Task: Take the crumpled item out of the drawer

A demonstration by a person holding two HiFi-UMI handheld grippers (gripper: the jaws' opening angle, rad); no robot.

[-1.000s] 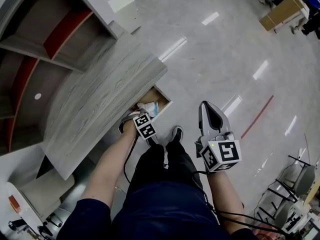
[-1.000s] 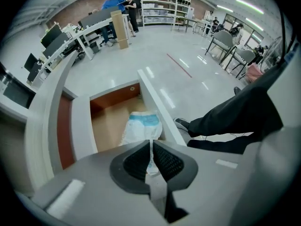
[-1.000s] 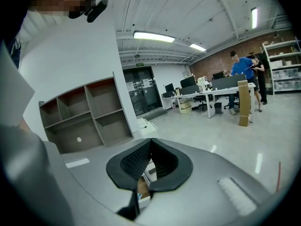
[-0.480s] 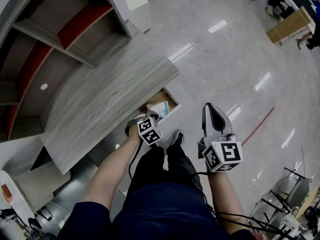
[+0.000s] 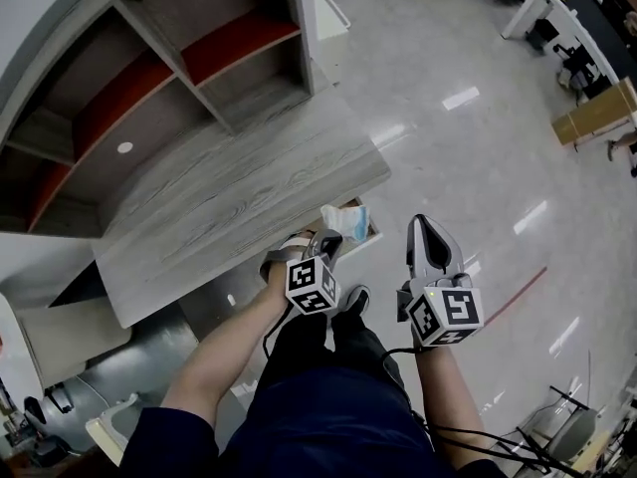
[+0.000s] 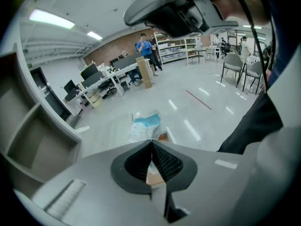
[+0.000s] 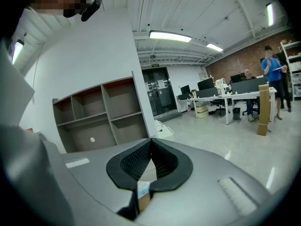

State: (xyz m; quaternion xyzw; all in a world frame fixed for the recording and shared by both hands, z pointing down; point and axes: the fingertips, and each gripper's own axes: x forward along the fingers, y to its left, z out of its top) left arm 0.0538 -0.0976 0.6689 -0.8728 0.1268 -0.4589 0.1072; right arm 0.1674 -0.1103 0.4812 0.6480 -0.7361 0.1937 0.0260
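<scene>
The crumpled item (image 5: 346, 219), a white and blue wrapper, hangs just above the open drawer (image 5: 374, 231) at the desk's front edge. My left gripper (image 5: 332, 239) is shut on its near end. In the left gripper view the crumpled item (image 6: 144, 125) sticks out past the closed tips of the left gripper (image 6: 151, 143), with a brown bit of the drawer (image 6: 163, 137) beside it. To the right, my right gripper (image 5: 421, 223) is shut and holds nothing. In its own view the right gripper (image 7: 150, 143) points toward the shelves.
The grey wood-grain desk top (image 5: 239, 202) lies left of the drawer, with an open shelf unit (image 5: 179, 68) behind it. The person's shoe (image 5: 355, 297) stands on the glossy floor below the grippers. Office desks, a cardboard box (image 5: 597, 113) and people (image 6: 143, 44) are far off.
My left gripper has lifted the crumpled item up and out of the drawer, away from the desk. The right gripper has stayed shut beside it. The head view has swung toward the shelves.
</scene>
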